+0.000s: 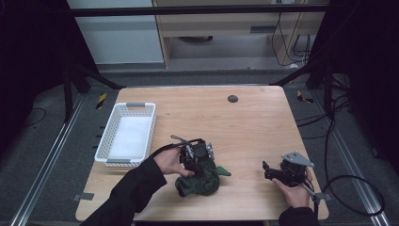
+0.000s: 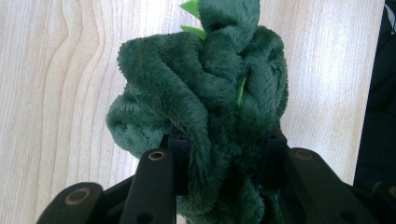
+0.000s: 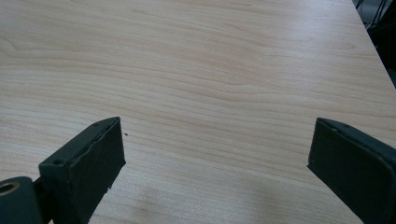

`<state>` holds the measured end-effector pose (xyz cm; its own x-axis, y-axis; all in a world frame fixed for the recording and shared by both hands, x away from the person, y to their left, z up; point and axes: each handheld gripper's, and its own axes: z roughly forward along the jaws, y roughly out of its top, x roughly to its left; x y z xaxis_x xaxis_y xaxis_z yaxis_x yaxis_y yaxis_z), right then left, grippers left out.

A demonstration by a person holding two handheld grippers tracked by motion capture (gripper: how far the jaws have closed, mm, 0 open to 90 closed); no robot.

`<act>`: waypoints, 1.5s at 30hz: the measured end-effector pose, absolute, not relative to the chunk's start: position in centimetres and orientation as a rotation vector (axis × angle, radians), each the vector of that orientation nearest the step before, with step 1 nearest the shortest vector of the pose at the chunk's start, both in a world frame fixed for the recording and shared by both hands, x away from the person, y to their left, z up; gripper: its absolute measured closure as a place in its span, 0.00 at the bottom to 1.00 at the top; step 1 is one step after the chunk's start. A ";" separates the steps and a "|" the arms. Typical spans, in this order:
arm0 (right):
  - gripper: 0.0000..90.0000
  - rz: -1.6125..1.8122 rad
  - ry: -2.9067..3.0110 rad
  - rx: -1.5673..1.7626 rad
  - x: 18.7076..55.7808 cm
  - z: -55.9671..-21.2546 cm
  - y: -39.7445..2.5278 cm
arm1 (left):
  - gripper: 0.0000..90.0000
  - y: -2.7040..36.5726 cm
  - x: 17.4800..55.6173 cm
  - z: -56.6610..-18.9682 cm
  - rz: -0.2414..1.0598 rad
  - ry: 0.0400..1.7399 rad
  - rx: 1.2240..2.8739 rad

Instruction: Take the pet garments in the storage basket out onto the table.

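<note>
While the left gripper (image 2: pixel 219 154) clamps its jaws on a crumpled green plush toy (image 2: pixel 205 93) at the tabletop's (image 1: pixel 254 127) near edge, the right gripper (image 3: pixel 215 158) hovers nearby, jaws wide apart, beside a white basket (image 1: pixel 126 134).

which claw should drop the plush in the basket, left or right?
Left. The left claw is already shut on the plush, and the basket sits on its side of the table. The right claw is open with nothing in it, off toward the other edge.
</note>
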<state>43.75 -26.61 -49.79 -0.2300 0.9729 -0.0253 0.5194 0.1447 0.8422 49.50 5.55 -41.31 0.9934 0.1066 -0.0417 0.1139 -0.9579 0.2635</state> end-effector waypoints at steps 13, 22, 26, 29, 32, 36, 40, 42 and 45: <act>0.04 0.977 1.826 1.425 43.7 -49.8 -26.6 | 0.46 6.0 49.3 -40.8 -0.006 0.166 2.841; 0.04 0.975 1.828 1.418 43.7 -49.8 -26.5 | 0.35 6.9 49.0 -39.5 0.029 0.178 2.797; 0.04 0.975 1.829 1.419 43.7 -49.8 -26.5 | 0.31 7.5 48.8 -38.5 0.048 0.195 2.757; 0.04 0.971 1.830 1.417 43.7 -49.8 -26.5 | 0.28 7.8 48.7 -38.1 0.063 0.198 2.744; 0.04 0.970 1.830 1.416 43.7 -49.8 -26.5 | 0.26 8.4 48.6 -37.4 0.081 0.221 2.692; 0.04 0.971 1.831 1.414 43.7 -49.8 -26.5 | 0.26 8.8 48.7 -37.1 0.107 0.249 2.659; 0.04 0.972 1.831 1.414 43.7 -49.8 -26.5 | 0.27 9.5 48.8 -36.7 0.132 0.301 2.607; 0.04 0.971 1.830 1.414 43.7 -49.8 -26.5 | 0.27 10.1 48.9 -36.4 0.147 0.350 2.543; 0.04 0.972 1.829 1.416 43.7 -49.8 -26.5 | 0.29 10.6 48.9 -36.3 0.164 0.394 2.497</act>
